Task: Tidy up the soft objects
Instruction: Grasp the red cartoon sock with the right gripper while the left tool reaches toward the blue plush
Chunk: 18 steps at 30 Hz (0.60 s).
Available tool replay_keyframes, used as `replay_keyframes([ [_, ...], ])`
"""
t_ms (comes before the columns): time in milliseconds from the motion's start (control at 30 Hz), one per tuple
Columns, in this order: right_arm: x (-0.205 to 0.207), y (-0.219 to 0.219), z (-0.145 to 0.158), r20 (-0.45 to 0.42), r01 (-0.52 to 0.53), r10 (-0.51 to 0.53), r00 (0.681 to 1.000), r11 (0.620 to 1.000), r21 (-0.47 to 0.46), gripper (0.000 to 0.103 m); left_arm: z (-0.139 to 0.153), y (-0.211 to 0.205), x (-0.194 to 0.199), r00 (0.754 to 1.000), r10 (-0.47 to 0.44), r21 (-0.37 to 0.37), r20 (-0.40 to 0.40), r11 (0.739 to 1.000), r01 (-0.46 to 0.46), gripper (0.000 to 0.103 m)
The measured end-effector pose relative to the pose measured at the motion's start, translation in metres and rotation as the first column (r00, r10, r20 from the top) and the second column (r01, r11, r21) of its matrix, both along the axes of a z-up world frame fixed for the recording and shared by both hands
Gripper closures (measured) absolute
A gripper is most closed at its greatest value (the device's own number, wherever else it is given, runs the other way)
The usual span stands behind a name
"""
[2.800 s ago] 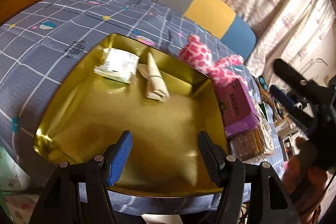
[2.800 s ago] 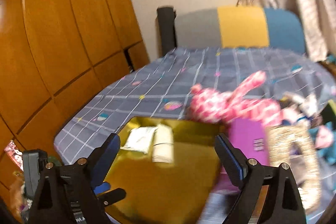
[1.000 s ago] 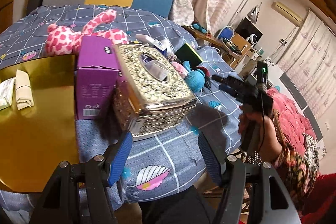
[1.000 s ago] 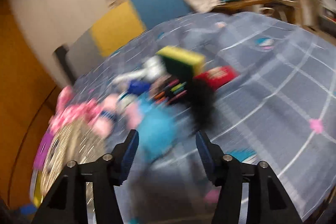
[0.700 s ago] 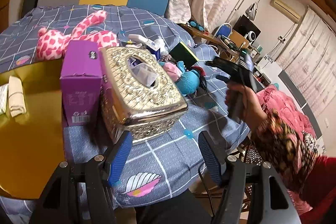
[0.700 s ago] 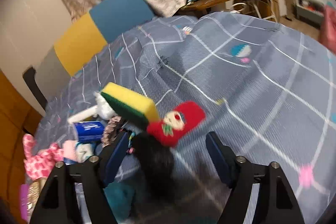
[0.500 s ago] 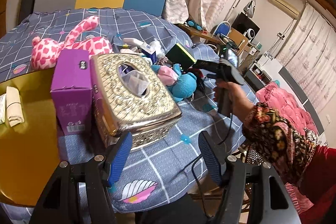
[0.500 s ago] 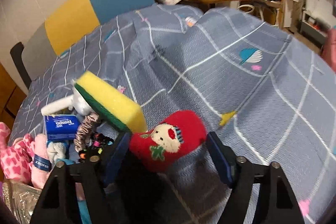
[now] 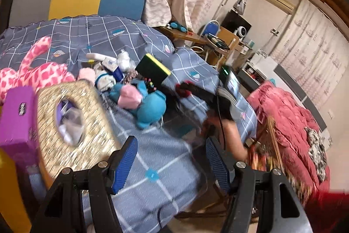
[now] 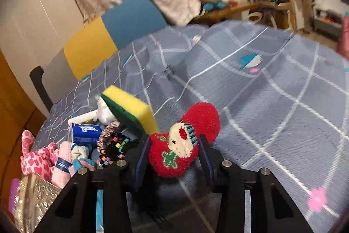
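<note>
Between your right gripper's [image 10: 173, 156] closing fingers, the red knitted sock [image 10: 185, 141] is light and squashy, so pinch its thick middle; left gripper [image 9: 170, 158] hangs wide, empty.

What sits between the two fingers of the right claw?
A red knitted sock, with the right claw pressing it on both sides after its jaws have just been closing; the right wrist view shows this.

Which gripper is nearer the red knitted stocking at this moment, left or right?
Right. The right gripper has the red knitted stocking between its jaws, which have just been closing on it. The left gripper stands open over bare tablecloth, well short of the stocking.
</note>
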State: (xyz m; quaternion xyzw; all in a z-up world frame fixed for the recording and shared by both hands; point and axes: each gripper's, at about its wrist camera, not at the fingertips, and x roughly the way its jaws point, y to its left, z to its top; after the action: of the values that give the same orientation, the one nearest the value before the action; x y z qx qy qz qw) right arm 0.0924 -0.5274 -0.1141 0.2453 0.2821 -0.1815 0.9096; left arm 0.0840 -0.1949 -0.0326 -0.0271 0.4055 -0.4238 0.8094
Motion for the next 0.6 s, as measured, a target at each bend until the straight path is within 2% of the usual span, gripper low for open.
replay_keyframes([
  [67,-0.014,0.004,-0.004,0.011,0.031,-0.031,0.999,0.999,-0.025,0.059,0.003,-0.018,0.005,1.000,0.011,-0.003,-0.001,1.000,-0.011,0.037],
  [167,-0.025,0.006,-0.014,0.006,0.074,-0.074,0.997,0.996,-0.056,0.059,0.008,-0.039,0.016,0.998,0.059,0.005,-0.005,0.998,-0.059,0.030],
  [333,-0.031,-0.003,-0.026,0.026,0.095,-0.094,0.995,0.995,-0.022,0.059,0.005,-0.084,0.044,0.992,0.109,0.033,-0.060,0.994,-0.107,0.030],
  [467,-0.030,-0.008,-0.033,0.032,0.091,-0.091,0.995,0.996,0.013,0.059,-0.015,-0.121,0.073,0.982,0.159,0.114,-0.106,0.983,-0.147,0.030],
  [600,-0.032,-0.010,-0.039,0.052,0.084,-0.086,0.995,0.996,0.034,0.058,-0.049,-0.149,0.107,0.959,0.223,0.229,-0.176,0.956,-0.181,0.030],
])
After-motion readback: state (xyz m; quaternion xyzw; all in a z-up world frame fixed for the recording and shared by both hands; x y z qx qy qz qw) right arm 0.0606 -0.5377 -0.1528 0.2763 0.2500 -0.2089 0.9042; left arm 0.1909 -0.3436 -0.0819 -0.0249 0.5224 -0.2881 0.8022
